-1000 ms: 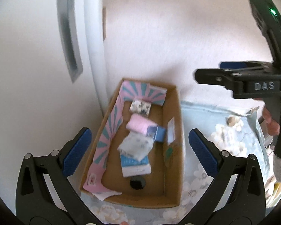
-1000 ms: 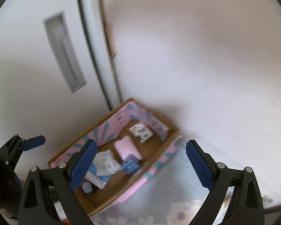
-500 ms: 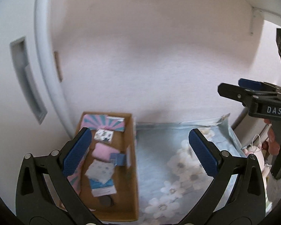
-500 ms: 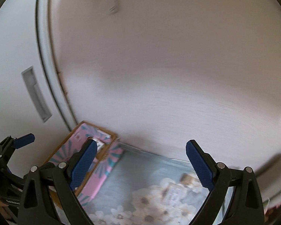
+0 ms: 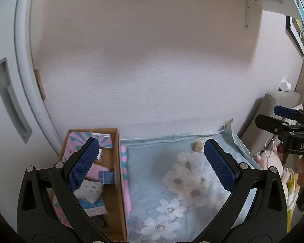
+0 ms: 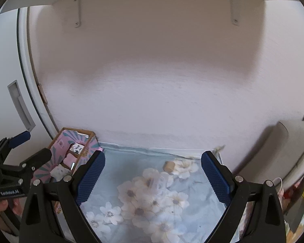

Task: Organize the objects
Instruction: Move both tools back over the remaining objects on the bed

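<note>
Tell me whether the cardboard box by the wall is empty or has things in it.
It has things in it. The cardboard box is open-topped and holds several small packets, among them a pink packet and a white patterned one.

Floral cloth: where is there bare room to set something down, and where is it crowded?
The floral cloth is bare between the cardboard box and a small brown object near the wall, and all along its near side. The box is crowded with small packets. Clutter lies beyond the cloth's right edge.
</note>
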The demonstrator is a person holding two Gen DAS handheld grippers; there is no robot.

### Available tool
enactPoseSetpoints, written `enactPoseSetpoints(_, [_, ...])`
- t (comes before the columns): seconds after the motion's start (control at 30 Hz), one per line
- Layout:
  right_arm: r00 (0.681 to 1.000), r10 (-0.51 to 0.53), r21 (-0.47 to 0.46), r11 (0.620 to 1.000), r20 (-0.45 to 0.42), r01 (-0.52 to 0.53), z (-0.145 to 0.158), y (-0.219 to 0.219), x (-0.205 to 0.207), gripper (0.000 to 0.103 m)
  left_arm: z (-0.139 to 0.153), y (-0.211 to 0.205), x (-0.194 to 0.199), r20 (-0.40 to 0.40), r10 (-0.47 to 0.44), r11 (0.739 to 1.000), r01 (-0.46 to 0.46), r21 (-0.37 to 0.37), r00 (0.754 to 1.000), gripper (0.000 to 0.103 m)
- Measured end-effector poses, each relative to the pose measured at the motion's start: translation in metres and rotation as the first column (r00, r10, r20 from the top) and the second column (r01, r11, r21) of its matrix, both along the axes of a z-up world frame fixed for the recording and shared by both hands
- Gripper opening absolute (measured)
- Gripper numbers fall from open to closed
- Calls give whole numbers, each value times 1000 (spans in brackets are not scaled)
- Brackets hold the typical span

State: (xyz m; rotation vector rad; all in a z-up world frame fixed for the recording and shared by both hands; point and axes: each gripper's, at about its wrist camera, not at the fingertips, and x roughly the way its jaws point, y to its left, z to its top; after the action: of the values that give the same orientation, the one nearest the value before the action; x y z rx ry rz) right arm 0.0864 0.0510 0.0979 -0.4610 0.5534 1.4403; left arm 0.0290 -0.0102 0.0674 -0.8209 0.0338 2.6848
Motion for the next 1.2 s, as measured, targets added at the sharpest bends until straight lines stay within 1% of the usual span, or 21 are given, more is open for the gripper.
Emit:
enactPoseSetpoints(0.17, [999, -44, 21, 999, 6, 44, 2, -15, 14, 95, -1, 11, -3, 5, -36, 999, 36, -4, 999, 103])
enactPoseSetpoints(0.3, [998, -66, 30, 997, 14, 65, 2, -20, 20, 95, -10, 18, -13, 25, -70, 997, 71, -5, 997, 103])
enactPoseSetpoints(0.47, [995, -101, 19, 995, 10, 101, -4, -21, 26, 95, -33, 36, -39, 99, -153, 988, 154, -5, 983, 103])
enactPoseSetpoints(0.57, [992, -122, 8, 992, 6, 122, -6, -22, 30, 95, -58, 57, -52, 166, -214, 975, 222, -29, 963, 103])
enactPoseSetpoints(0.63, [990, -141, 3, 990, 5, 141, -6, -21, 34, 95, -76, 73, -62, 214, -239, 966, 254, -42, 947, 103])
enactPoseSetpoints(0.77, [984, -181, -7, 984, 3, 181, -6, -24, 43, 95, -117, 106, -82, 325, -270, 955, 294, -28, 907, 103])
enactPoseSetpoints(0.83, [979, -204, -14, 979, 4, 204, -8, -25, 48, 95, -137, 124, -91, 372, -272, 952, 303, -28, 888, 103])
enactPoseSetpoints(0.97, [971, -241, -34, 970, 0, 241, -13, -30, 56, 95, -180, 161, -109, 442, -250, 944, 318, -85, 861, 103])
enactPoseSetpoints(1.03, [968, -253, -45, 967, -1, 253, -18, -32, 59, 95, -198, 176, -117, 473, -237, 940, 323, -108, 849, 101])
enactPoseSetpoints(1.17, [962, -272, -65, 960, -2, 271, -24, -34, 62, 95, -226, 201, -130, 523, -218, 928, 342, -151, 824, 99])
enactPoseSetpoints(1.2, [961, -275, -70, 959, -3, 274, -26, -34, 64, 95, -231, 206, -131, 531, -220, 924, 350, -156, 818, 96])
